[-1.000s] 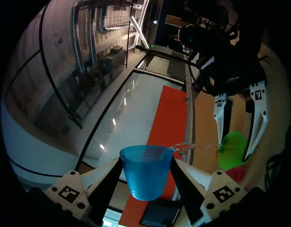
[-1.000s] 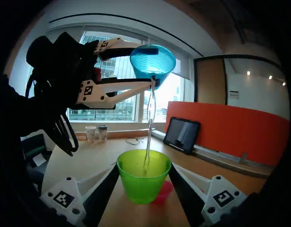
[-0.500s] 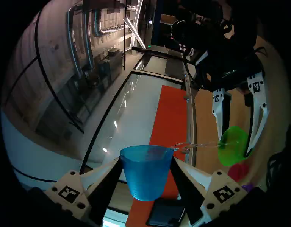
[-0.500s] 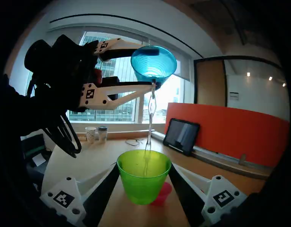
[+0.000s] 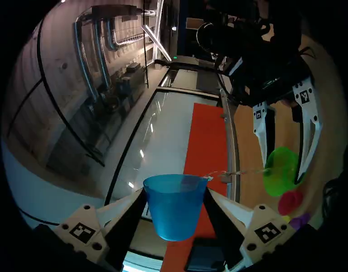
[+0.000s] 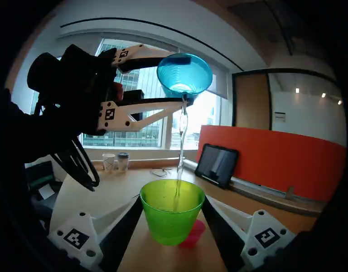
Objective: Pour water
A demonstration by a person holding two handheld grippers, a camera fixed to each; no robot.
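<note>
My left gripper (image 5: 175, 209) is shut on a blue cup (image 5: 175, 206), held tipped on its side high in the air. In the right gripper view that blue cup (image 6: 184, 75) hangs above, and a thin stream of water (image 6: 180, 145) falls from its lip. The stream lands in a green cup (image 6: 172, 216), on which my right gripper (image 6: 172, 217) is shut, upright over the desk. In the left gripper view the green cup (image 5: 282, 171) sits at the right between the right gripper's white fingers (image 5: 261, 136), and the stream (image 5: 237, 172) reaches it.
A wooden desk (image 6: 110, 190) lies below, with a red cup (image 6: 195, 231) just behind the green one. A dark tablet (image 6: 217, 165) leans against an orange partition (image 6: 282, 158). Two paper cups (image 6: 115, 160) stand by the window. A red cup (image 5: 289, 202) and a purple thing (image 5: 301, 221) lie on the desk.
The blue cup has tipped a little further and the water keeps running into the green cup. The left gripper view has swung slightly; both grips are unchanged.
</note>
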